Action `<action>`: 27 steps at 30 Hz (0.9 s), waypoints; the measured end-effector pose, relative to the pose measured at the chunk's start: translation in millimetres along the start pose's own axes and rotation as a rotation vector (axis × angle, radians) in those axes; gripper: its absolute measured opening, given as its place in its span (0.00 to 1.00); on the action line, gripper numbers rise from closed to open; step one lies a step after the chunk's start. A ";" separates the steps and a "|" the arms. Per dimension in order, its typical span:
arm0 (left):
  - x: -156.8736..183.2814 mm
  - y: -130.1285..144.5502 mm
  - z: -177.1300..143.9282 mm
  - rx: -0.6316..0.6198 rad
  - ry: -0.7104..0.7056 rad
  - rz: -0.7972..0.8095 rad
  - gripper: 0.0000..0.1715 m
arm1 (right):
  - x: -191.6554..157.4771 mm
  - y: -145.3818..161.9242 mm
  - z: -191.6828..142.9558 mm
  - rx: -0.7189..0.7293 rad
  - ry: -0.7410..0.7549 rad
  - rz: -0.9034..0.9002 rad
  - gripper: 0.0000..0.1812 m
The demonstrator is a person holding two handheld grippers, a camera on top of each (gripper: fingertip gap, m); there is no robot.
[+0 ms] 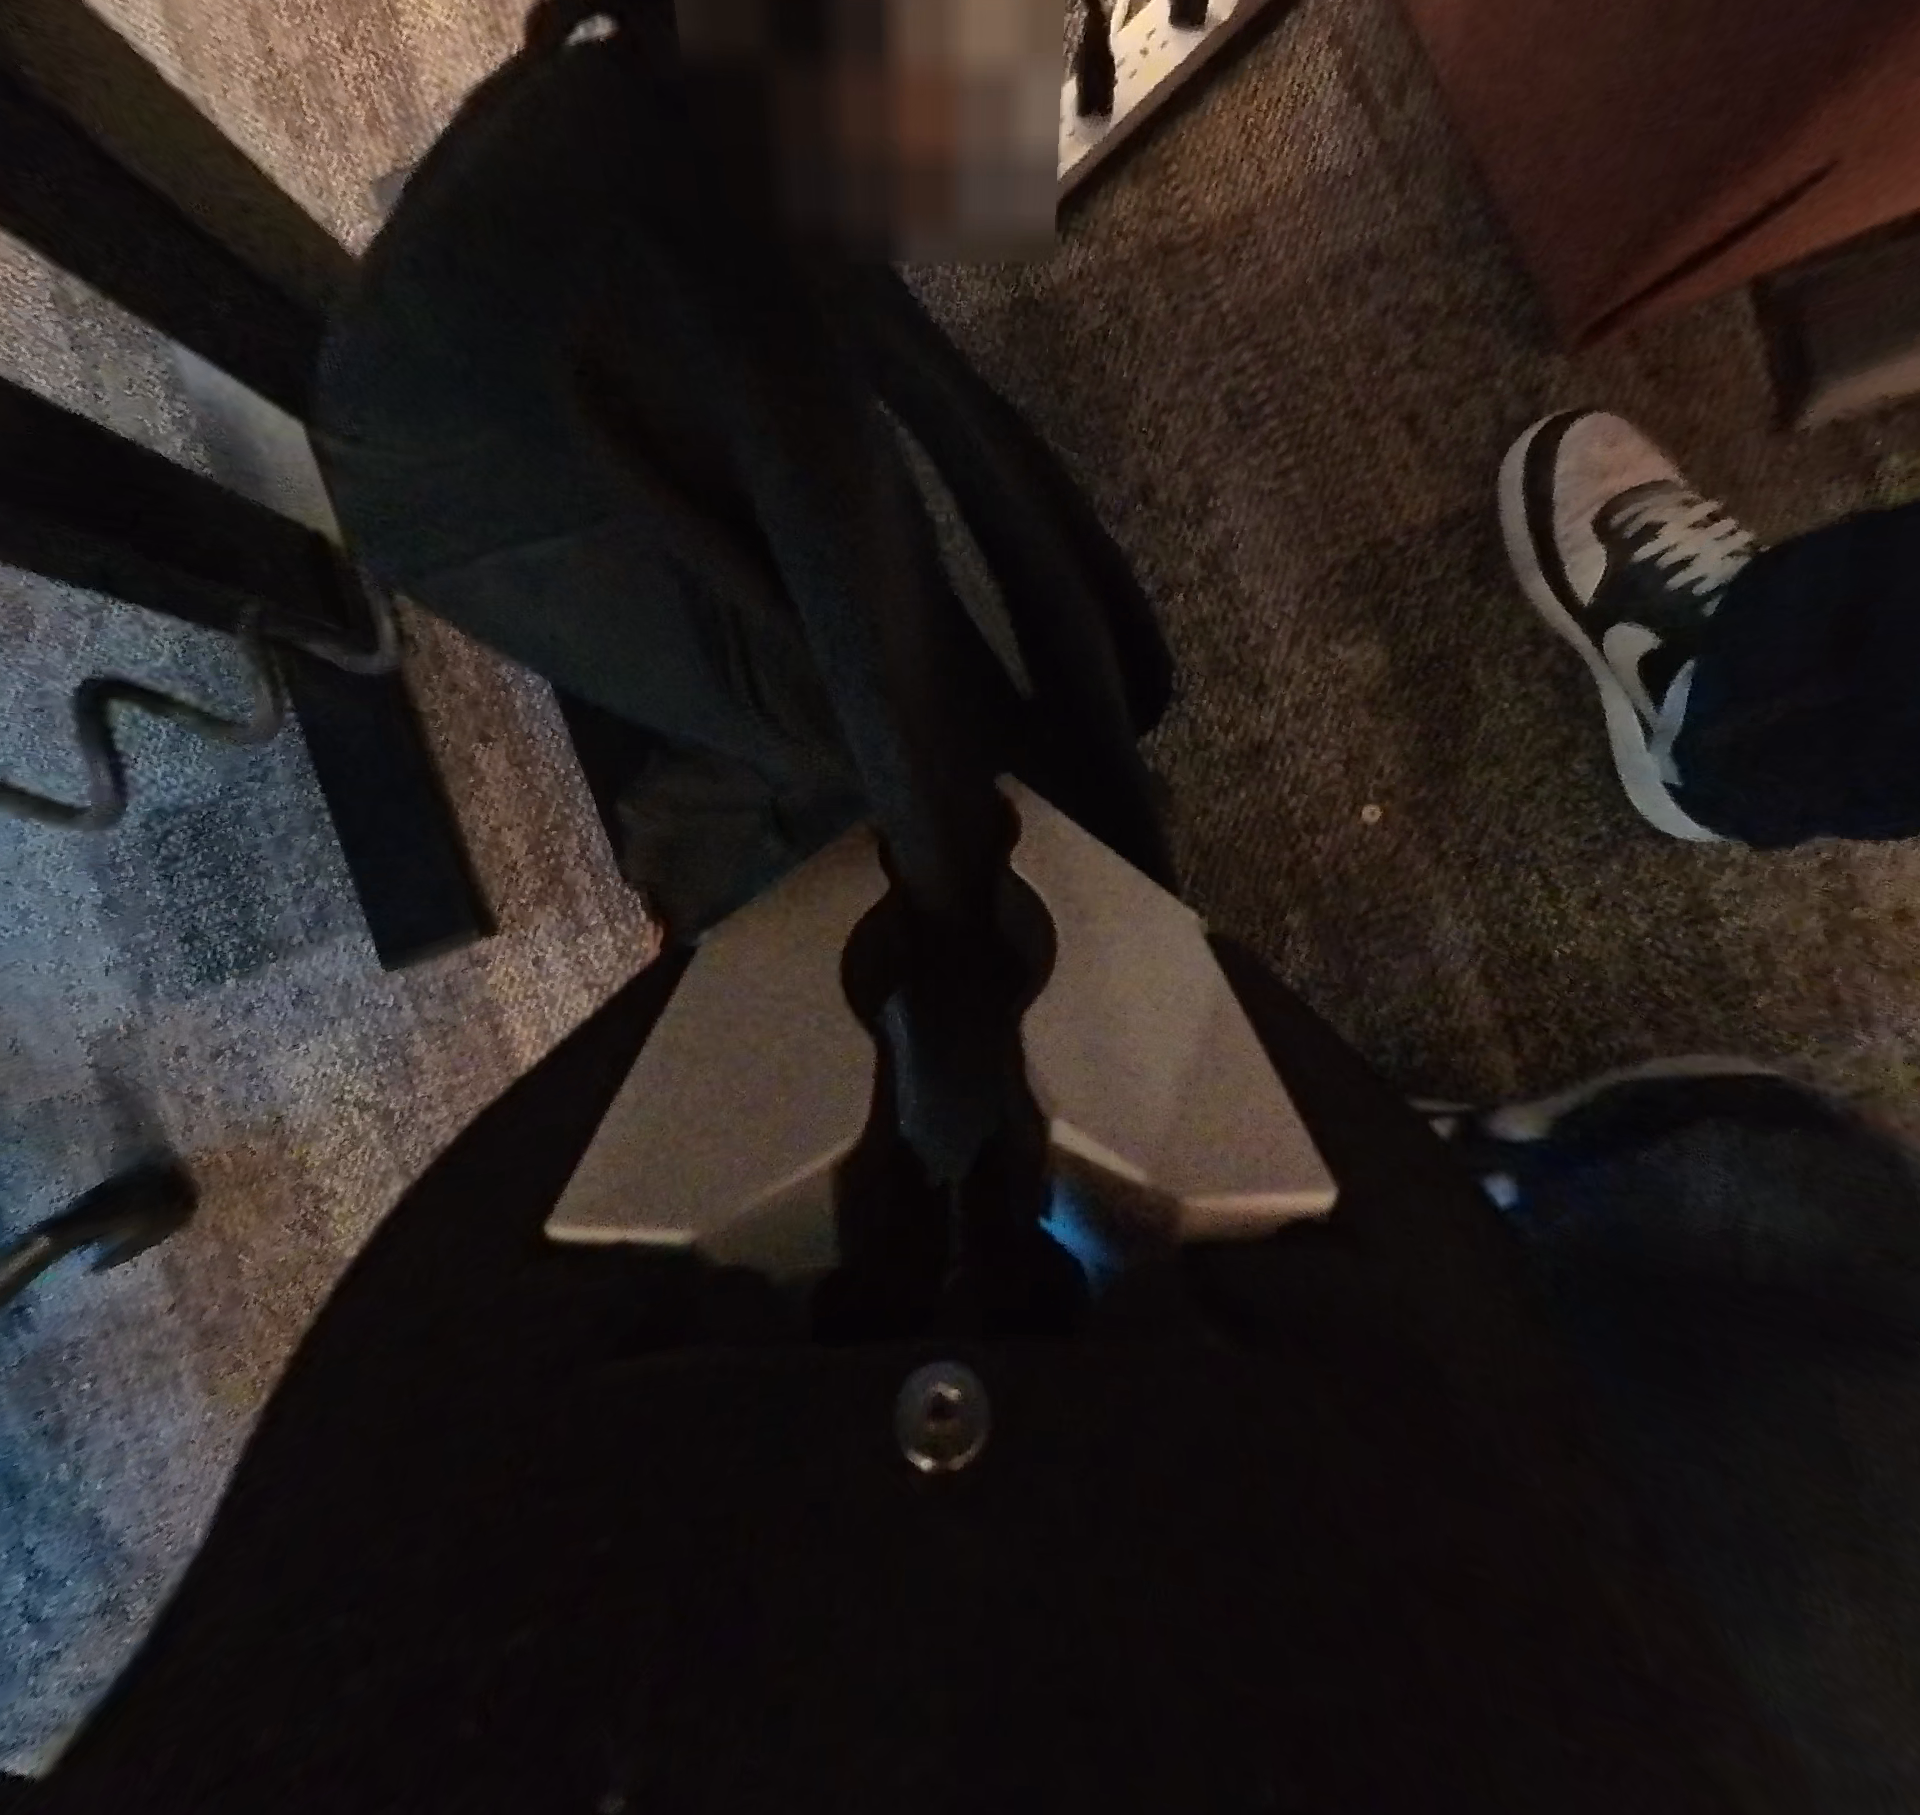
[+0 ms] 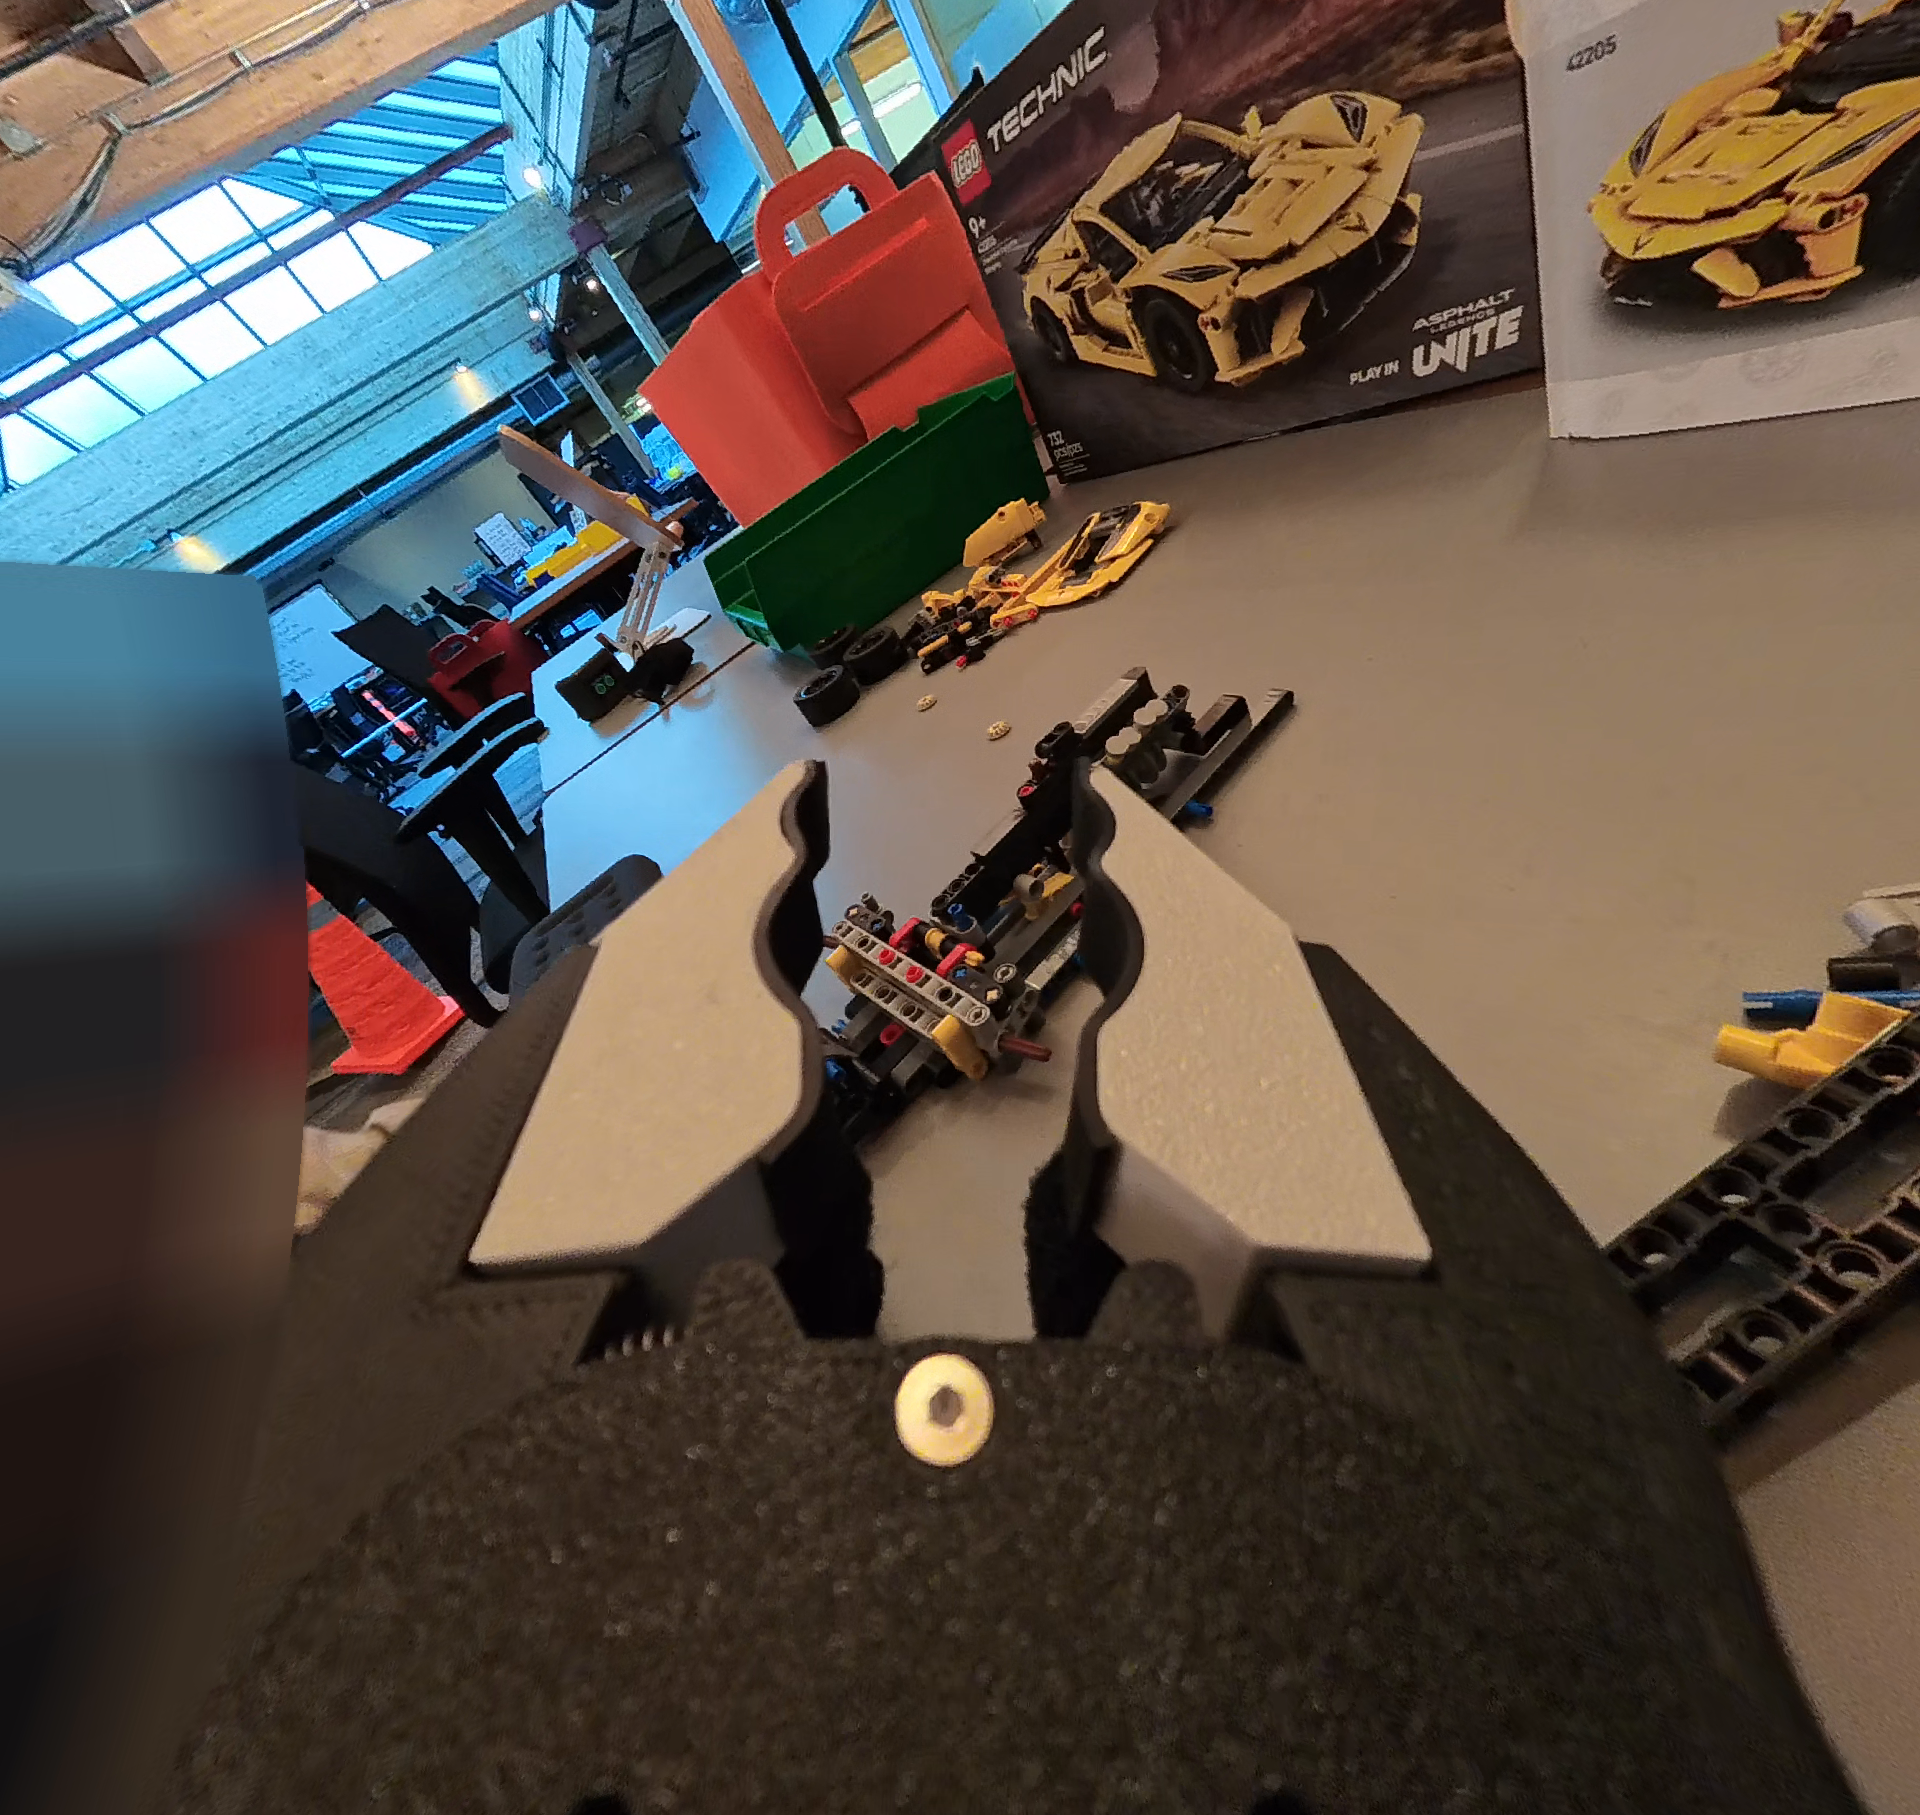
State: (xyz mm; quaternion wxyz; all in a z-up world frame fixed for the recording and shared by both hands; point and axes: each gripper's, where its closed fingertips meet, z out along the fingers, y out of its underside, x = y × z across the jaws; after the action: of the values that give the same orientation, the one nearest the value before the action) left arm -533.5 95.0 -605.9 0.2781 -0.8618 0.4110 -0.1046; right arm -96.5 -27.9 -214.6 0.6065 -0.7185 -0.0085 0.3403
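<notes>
My left gripper [image 1: 940,830] points down at a carpeted floor [image 1: 1299,539]. Its jaws are shut on a strip of a dark garment [image 1: 623,435], which hangs away from the tips toward the floor. My right gripper [image 2: 951,789] is open and low over a grey table [image 2: 1507,726]. A part-built black toy-brick car chassis [image 2: 935,986] with yellow, red and blue pins lies on the table between and just beyond its fingers [image 2: 686,996]. The pads do not touch it.
On the table: a green bin [image 2: 883,529] under an orange handled bin [image 2: 831,331], a car-kit box [image 2: 1247,238], a white booklet [image 2: 1714,207], loose wheels [image 2: 852,669], yellow body parts [image 2: 1081,550], a black beam frame [image 2: 1787,1235]. On the floor: a power strip [image 1: 1164,30], a black-and-white shoe [image 1: 1621,602], dark table legs [image 1: 384,778].
</notes>
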 end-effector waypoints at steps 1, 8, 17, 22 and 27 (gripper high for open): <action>-0.5 -8.4 4.5 -0.009 0.001 -0.034 0.03 | -0.2 0.1 0.1 0.000 0.002 -0.005 0.25; -38.2 -18.7 -2.6 0.064 -0.055 -0.167 0.03 | 2.6 1.8 3.0 -0.010 -0.009 0.038 0.25; -97.8 -106.5 19.7 0.240 -0.142 -0.026 0.05 | 4.1 7.0 8.3 -0.043 0.012 0.027 0.25; -109.3 -69.1 84.6 0.162 -0.177 0.081 0.06 | 4.5 10.3 10.0 -0.063 -0.007 0.055 0.26; -93.8 -36.0 66.7 0.402 -0.199 -0.049 0.08 | 3.5 8.8 9.1 -0.053 -0.025 0.077 0.26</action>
State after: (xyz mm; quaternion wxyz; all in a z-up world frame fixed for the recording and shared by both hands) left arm -542.9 211.5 -635.9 0.4811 -0.8047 0.3314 -0.1057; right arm -101.9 -20.8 -224.3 0.5735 -0.7298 0.0025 0.3722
